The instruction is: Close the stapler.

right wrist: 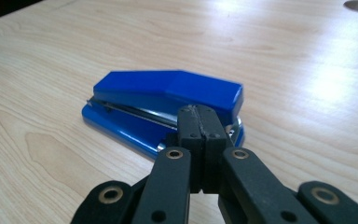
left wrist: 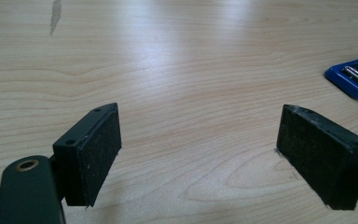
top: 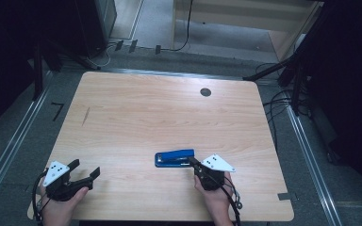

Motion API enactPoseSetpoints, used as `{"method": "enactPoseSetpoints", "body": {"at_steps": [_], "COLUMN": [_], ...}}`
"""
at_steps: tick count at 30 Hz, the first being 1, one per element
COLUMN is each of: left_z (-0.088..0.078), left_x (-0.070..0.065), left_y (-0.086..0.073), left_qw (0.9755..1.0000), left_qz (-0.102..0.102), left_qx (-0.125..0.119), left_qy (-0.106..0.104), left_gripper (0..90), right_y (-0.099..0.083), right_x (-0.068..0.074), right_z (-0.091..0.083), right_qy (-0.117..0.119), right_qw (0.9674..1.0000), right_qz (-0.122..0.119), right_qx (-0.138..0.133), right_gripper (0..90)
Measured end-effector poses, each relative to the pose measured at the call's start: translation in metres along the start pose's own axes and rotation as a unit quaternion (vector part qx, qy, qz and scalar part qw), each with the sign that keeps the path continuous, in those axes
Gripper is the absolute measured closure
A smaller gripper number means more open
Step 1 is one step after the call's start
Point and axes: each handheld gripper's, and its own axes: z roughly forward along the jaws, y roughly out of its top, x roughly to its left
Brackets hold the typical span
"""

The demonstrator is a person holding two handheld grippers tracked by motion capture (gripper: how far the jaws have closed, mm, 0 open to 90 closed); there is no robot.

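Observation:
A blue stapler [top: 174, 157] lies closed on the wooden table [top: 146, 113], right of centre and near the front. My right gripper [top: 192, 161] is shut, its jaws pressed flat together with nothing between them. In the right gripper view its tip [right wrist: 198, 112] sits right at the near end of the stapler [right wrist: 168, 100]; whether it touches I cannot tell. My left gripper [top: 86, 168] rests at the front left corner, open and holding nothing. In the left gripper view its pads [left wrist: 199, 116] stand wide apart over bare wood, with the stapler [left wrist: 356, 77] far off to the right.
A round grey cable hole [top: 205, 92] sits in the table's far right part. A dark streak [top: 85, 116] marks the wood at the left. Cables and stand legs lie on the floor beyond the table's far and right edges.

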Motion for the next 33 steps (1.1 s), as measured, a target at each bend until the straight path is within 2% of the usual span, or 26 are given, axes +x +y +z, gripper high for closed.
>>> {"method": "enactPoseSetpoints", "body": {"at_steps": [3, 8, 10, 11, 13, 22, 33], "left_z": [0.000, 0.000, 0.000, 0.000, 0.000, 0.000, 0.000], "left_x": [0.000, 0.000, 0.000, 0.000, -0.001, 0.000, -0.001], "left_y": [0.000, 0.000, 0.000, 0.000, 0.000, 0.000, 0.000], "left_qw": [1.0000, 1.0000, 1.0000, 1.0000, 1.0000, 1.0000, 1.0000], "left_qz": [0.001, 0.001, 0.001, 0.001, 0.000, -0.001, -0.001], "left_qx": [0.000, 0.000, 0.001, 0.001, -0.001, -0.002, -0.001], "left_qy": [0.001, 0.003, 0.004, 0.004, 0.003, 0.003, 0.005], "left_gripper": [14.4, 14.2, 14.1, 14.1, 13.9, 13.8, 13.9], "right_y": [0.002, 0.004, 0.005, 0.005, 0.003, 0.000, -0.007], "right_x": [-0.004, -0.011, -0.014, -0.015, -0.016, -0.032, -0.049], "right_z": [-0.006, -0.015, -0.015, -0.016, -0.020, -0.037, -0.053], "right_qy": [0.002, 0.006, -0.002, -0.008, -0.022, -0.015, -0.028], "right_qw": [1.0000, 0.9990, 0.9996, 0.9998, 0.9996, 0.9995, 0.9991], "right_qz": [0.002, 0.012, 0.015, 0.013, 0.000, 0.016, 0.025], "right_qx": [-0.009, -0.043, -0.023, -0.013, -0.016, -0.021, -0.021], "right_gripper": [90.0, 41.0, 18.7, 13.1, 12.9, 11.8, 11.8]}}
